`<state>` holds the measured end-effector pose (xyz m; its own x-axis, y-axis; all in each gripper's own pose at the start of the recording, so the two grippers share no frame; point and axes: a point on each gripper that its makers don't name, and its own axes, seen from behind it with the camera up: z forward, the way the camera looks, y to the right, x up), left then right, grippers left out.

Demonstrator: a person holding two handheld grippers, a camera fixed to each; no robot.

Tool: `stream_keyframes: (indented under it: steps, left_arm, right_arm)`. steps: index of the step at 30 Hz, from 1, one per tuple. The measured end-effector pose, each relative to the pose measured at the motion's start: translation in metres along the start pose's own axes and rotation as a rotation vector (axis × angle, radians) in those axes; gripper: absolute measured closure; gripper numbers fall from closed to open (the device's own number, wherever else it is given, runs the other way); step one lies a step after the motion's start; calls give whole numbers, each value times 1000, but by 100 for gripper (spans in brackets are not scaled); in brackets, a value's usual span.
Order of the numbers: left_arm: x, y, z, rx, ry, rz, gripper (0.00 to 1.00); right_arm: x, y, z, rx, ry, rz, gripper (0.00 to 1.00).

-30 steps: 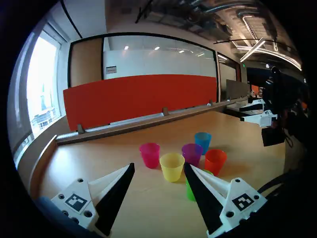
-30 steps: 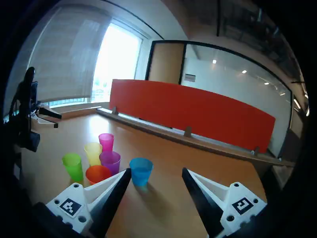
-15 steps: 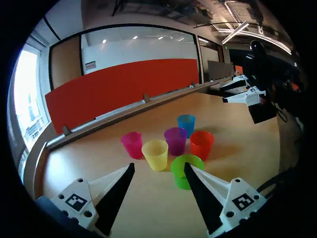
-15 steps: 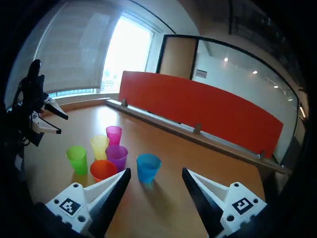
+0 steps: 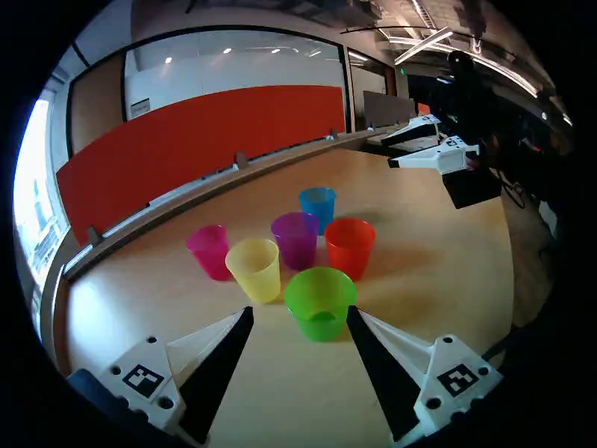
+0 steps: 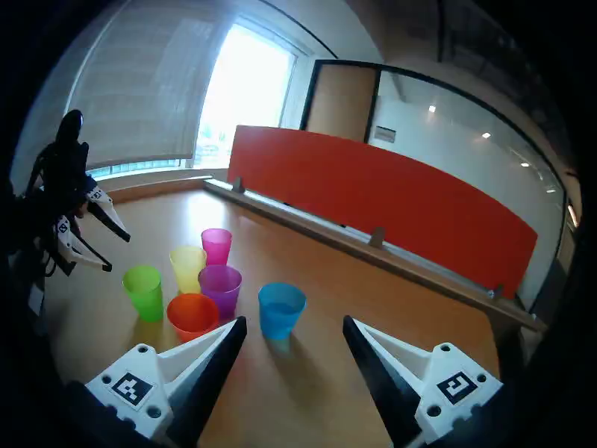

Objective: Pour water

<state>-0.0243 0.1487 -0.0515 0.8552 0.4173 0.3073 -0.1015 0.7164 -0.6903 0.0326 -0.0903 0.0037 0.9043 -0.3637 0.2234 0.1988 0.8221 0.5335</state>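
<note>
Green cup [image 5: 321, 302] is sitting on the counter [image 5: 448, 246] ahead of the left claw [image 5: 298, 312], whose fingers are standing wide apart and empty, seemingly lined up to grasp it, while the right claw [image 6: 293, 321], equally spread, is facing the blue cup [image 6: 282, 308].

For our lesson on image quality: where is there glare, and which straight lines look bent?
Right gripper view: the window is blown out white, the red divider bows. Left gripper view: the red divider curves too; the green cup is sharp.
</note>
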Motion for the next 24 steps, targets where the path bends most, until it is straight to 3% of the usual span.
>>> stream_keyframes:
  steps: [17,24]
  left_arm:
    - [-26,18,34,-66,-85,7,6]
    - [-27,20,46,-77,-99,15,6]
  right_arm:
    - [-6,3,11,6,-10,-6,0]
    - [-9,4,16,11,-15,-1,0]
